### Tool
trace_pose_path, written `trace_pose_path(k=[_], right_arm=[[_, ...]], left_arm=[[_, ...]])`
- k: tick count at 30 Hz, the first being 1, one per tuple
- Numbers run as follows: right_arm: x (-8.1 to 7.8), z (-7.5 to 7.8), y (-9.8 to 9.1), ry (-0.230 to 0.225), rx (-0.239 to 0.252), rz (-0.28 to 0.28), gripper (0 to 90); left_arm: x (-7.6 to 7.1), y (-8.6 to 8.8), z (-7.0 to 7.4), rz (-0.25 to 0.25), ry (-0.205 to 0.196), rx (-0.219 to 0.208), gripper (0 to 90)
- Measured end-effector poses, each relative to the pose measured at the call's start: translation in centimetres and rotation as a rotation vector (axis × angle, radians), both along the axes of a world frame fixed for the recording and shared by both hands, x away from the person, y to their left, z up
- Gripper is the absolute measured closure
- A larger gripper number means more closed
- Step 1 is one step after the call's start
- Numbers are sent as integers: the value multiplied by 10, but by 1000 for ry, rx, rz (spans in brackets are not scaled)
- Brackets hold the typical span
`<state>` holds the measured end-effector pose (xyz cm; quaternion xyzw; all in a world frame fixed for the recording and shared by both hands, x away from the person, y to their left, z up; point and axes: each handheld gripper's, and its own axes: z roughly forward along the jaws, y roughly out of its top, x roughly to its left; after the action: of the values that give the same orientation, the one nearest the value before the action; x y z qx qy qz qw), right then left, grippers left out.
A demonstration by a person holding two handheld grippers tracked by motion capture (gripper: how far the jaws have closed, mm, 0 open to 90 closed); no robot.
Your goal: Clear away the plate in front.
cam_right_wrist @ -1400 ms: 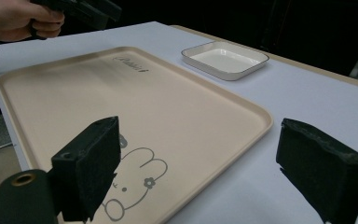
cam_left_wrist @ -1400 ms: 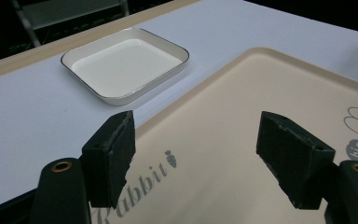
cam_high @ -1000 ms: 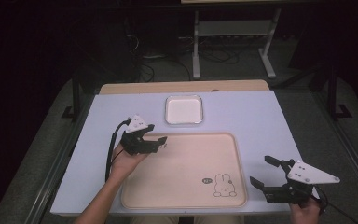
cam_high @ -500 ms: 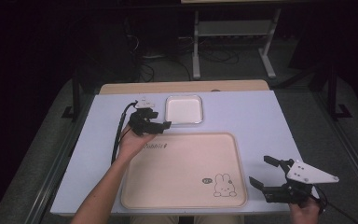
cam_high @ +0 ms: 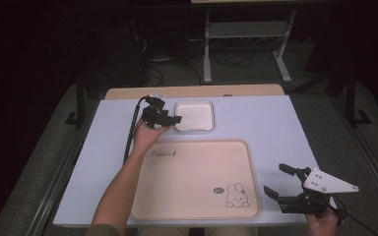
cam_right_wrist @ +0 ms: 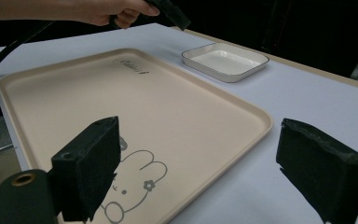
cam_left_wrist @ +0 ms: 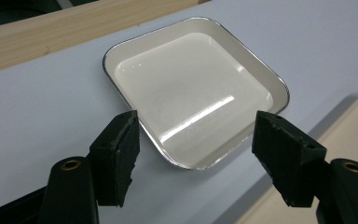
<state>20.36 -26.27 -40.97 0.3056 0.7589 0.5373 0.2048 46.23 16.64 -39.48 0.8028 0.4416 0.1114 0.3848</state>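
A white square dish (cam_high: 194, 115) with a dark rim sits at the back middle of the pale table. My left gripper (cam_high: 173, 115) hovers just left of it, open. In the left gripper view the dish's (cam_left_wrist: 191, 88) near rim shows between the wide jaws of this gripper (cam_left_wrist: 196, 158), and the pads do not touch it. Those jaws have just been closing a little. A beige tray (cam_high: 197, 179) with a rabbit print lies in front of the dish. My right gripper (cam_high: 275, 179) rests open off the tray's front right corner, and its view (cam_right_wrist: 200, 158) looks over the tray (cam_right_wrist: 121, 102) toward the dish (cam_right_wrist: 224, 60).
A wooden strip (cam_high: 192, 91) borders the table's far edge, with a metal stand (cam_high: 246, 39) and cables on the floor beyond. The left gripper's black cable (cam_high: 130, 132) trails back along the forearm. Bare tabletop (cam_high: 275, 123) lies right of the dish.
My left hand has moved away from the tray's back left corner, up and to the right, until the gripper reached the dish's left side. The right gripper stayed still.
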Motion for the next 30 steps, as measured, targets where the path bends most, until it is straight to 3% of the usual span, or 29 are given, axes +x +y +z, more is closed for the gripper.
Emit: trace_pose_path(k=[6,10,15,23,30], right_arm=[[0,0,1,1,0,3,129],[0,1,2,-1,0,10,129],[-1,2,2,-9,-2,20,129],[-1,2,2,-10,-1,24,129],[-1,2,2,-10,2,20,129]], left_arm=[[15,-9,2,25,30,49,329],[22,-10,-6,86,53,27,361],[31,-5,-21,146,129,1,401],[35,-6,-32,170,157,51,553],[38,-7,-40,188,201,50,661]])
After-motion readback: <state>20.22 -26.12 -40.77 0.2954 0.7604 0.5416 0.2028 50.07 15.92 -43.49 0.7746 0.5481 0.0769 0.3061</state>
